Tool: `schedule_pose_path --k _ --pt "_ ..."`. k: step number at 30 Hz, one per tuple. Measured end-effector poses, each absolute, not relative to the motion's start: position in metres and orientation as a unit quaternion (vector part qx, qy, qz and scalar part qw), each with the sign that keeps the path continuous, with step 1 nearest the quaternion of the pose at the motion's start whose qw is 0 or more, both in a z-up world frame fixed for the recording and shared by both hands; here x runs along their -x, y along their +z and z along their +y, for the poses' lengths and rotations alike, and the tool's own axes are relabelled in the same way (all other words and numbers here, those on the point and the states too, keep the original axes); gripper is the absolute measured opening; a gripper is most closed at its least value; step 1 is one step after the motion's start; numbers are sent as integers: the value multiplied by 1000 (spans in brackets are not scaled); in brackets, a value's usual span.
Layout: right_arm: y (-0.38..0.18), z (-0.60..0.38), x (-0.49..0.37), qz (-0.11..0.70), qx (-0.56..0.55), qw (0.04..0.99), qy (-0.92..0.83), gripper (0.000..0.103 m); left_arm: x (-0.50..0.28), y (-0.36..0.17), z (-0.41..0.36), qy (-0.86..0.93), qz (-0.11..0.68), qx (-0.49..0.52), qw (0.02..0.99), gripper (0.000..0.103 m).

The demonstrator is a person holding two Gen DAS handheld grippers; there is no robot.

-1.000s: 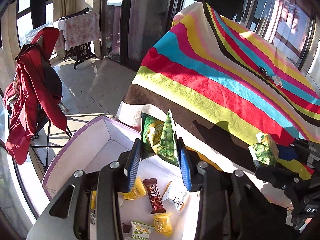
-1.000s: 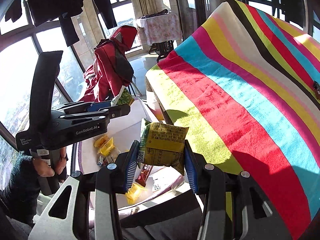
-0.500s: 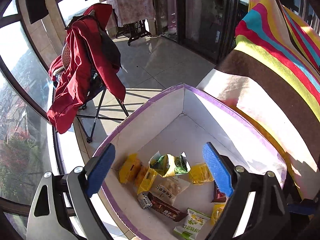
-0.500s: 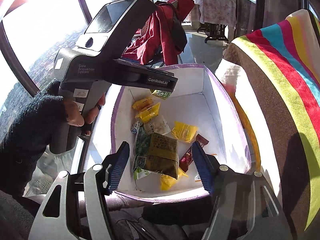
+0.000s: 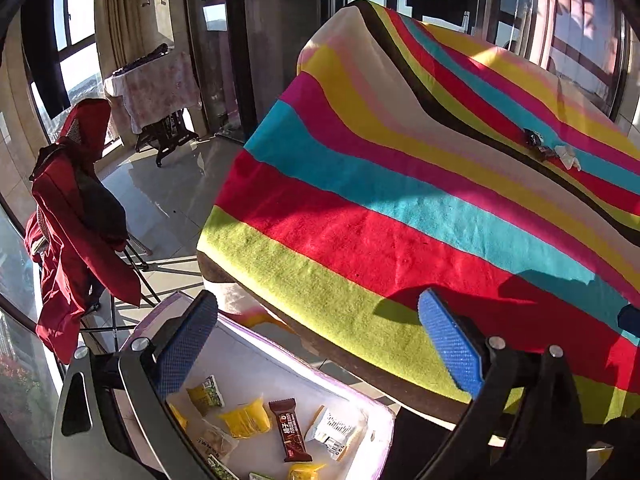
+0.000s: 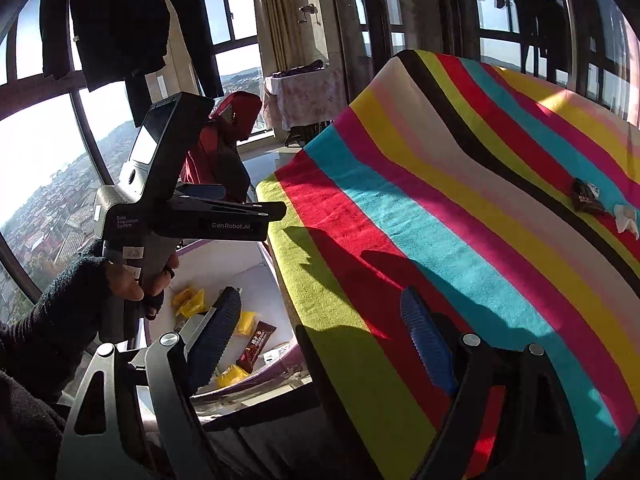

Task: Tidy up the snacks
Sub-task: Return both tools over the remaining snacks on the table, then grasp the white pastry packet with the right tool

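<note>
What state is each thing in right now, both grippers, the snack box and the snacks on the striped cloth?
left gripper: open, empty.
right gripper: open, empty.
box: open-topped, holding several snack packets.
chocolate bar: lying flat in the box.
dark snack packet: lying on the striped cloth, not yet in the box.

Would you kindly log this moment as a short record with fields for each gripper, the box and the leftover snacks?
left gripper: open, empty, above the box's edge
right gripper: open, empty, over the striped cloth
box: white, purple rim, beside the cloth-covered table
box contents: yellow packets, brown bar, white packet, others
left on cloth: dark wrapper, white wrapper, far side
</note>
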State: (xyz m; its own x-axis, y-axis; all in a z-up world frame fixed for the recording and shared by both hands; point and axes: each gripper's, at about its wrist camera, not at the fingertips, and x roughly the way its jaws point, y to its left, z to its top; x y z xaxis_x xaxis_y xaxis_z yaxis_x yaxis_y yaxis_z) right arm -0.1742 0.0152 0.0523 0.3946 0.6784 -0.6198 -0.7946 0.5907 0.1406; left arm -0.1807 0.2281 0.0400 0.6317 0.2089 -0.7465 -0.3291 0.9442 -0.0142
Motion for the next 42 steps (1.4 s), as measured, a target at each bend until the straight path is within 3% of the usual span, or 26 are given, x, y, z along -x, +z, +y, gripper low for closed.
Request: schedule_pose_path --k 11,21,26,35,41,42 --pt "17 -130 61 386 -8 900 203 84 19 38 57 -93 399 62 910 101" --pt "3 -161 -54 413 -13 904 110 87 -107 16 34 -103 422 84 897 101" --pt "7 -151 -116 400 -18 911 93 87 -101 14 53 -113 408 142 895 101" --pt "-4 -101 -223 426 25 902 65 86 -102 14 53 -130 410 147 891 101" --pt "-14 -94 -250 451 56 888 67 87 -102 13 55 -132 408 151 891 101" --pt "-11 -96 -244 447 53 889 89 66 -102 13 55 -132 408 152 890 101"
